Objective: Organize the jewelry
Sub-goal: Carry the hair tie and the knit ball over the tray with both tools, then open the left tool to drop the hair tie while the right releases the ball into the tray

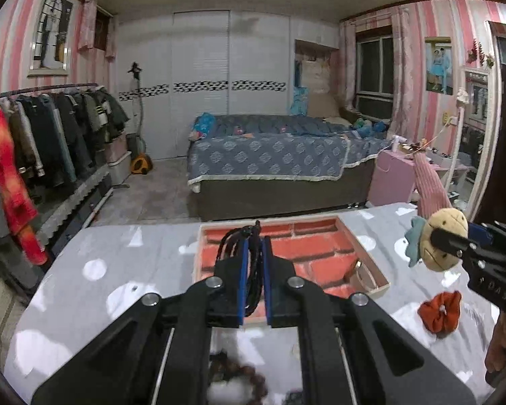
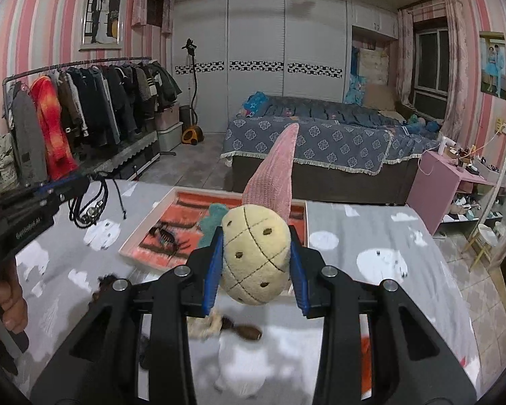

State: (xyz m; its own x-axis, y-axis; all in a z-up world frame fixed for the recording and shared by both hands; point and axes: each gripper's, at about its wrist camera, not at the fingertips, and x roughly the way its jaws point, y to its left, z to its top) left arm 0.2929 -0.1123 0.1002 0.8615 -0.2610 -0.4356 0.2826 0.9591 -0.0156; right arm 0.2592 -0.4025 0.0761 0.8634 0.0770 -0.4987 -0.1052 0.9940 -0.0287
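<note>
My left gripper [image 1: 253, 253] is shut on a black cord necklace [image 1: 239, 236] and holds it above the brick-patterned tray [image 1: 320, 253]. From the right wrist view the necklace [image 2: 91, 209] dangles from the left gripper [image 2: 71, 185] with a metal pendant. My right gripper [image 2: 257, 246] is shut on a plush pineapple headband [image 2: 256, 253] with a pink knitted band [image 2: 276, 175], held above the tray's [image 2: 145, 236] near edge. The plush [image 1: 443, 243] shows at the right in the left wrist view. A black hair claw [image 2: 167, 236] lies in the tray.
The table has a grey cloth with white polar bears [image 2: 381, 260]. An orange scrunchie [image 1: 440, 310] lies right of the tray. A gold-trimmed item [image 1: 359, 266] rests in the tray's right corner. Brown beads [image 1: 239, 374] and a white fluffy piece [image 2: 205, 324] lie near the front edge.
</note>
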